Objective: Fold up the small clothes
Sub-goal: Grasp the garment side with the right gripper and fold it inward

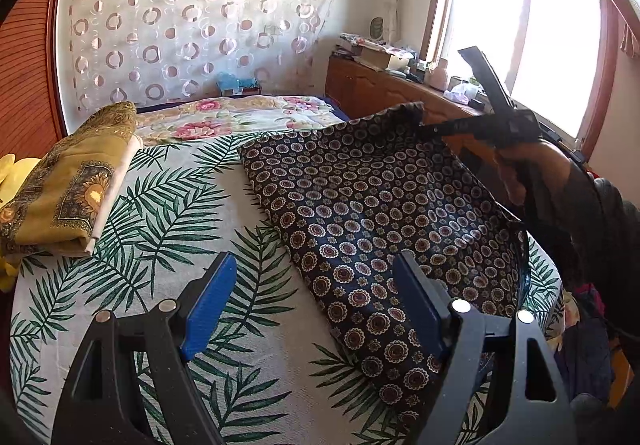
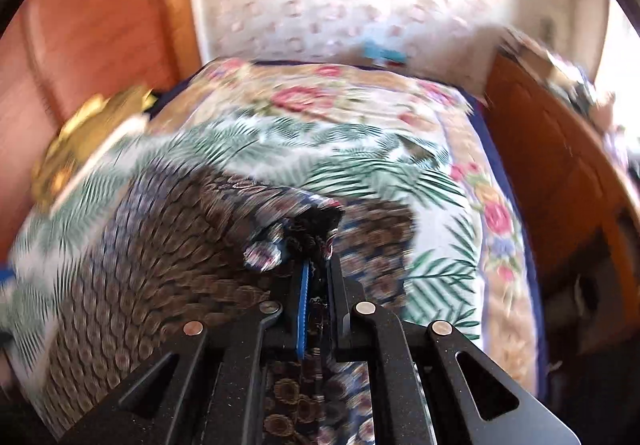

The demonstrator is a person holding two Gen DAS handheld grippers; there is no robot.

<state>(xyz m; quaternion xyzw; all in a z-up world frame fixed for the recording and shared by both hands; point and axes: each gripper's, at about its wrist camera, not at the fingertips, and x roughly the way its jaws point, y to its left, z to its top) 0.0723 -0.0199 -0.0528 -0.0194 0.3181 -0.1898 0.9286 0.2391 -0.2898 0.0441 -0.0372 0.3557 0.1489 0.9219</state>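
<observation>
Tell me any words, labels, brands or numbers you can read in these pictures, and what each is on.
No text can be read in either view.
Blue box at the head of the bed: shows a small label, too small to read.
Clutter on the wooden cabinet: boxes and packets, any print too small to read.
Dark patterned cloth, yellow folded cloth, leaf-print sheet: patterns only, no letters.
Right wrist view: blurred by motion, nothing legible.

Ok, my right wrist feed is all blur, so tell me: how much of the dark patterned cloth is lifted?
Observer: The right gripper pinches the far right corner of the dark cloth, raised; the left part lies flat on the palm-leaf sheet.
Operator: And the left gripper?
Observer: The left gripper is open over the cloth's near-left edge, holding nothing.
Operator: Anything else on the sheet?
Observer: A folded yellow cloth at its left edge.
</observation>
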